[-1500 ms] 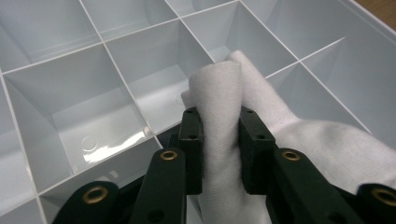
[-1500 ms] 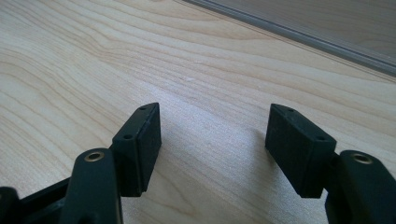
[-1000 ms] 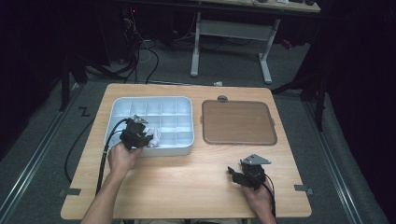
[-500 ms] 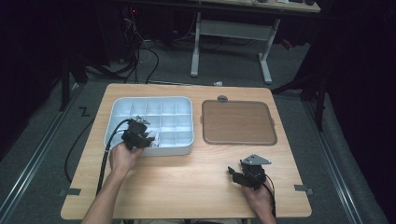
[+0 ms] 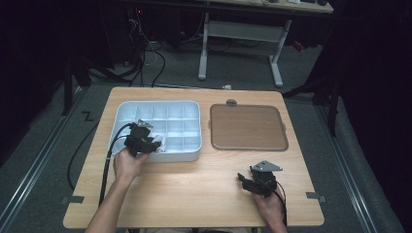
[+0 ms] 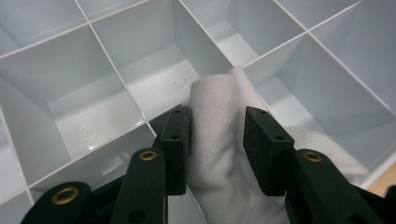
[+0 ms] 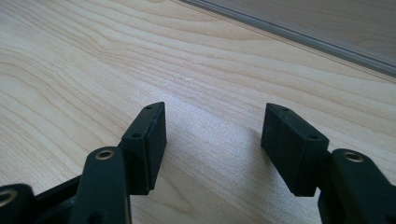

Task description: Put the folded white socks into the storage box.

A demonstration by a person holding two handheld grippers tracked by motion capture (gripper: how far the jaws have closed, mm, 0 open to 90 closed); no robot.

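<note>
Little has shifted since the earlier high view: the left gripper (image 5: pixel 153 143) stays over the near edge of the compartment tray (image 5: pixel 194 108), and the right gripper (image 5: pixel 248 180) rests on the table (image 5: pixel 194 194). From the left gripper view, the white cloth (image 6: pixel 215 140) stands lengthwise between the jaws, clamped, its folded end pointing away over a divider. From the right gripper view, the jaws stand apart above bare wood.
</note>
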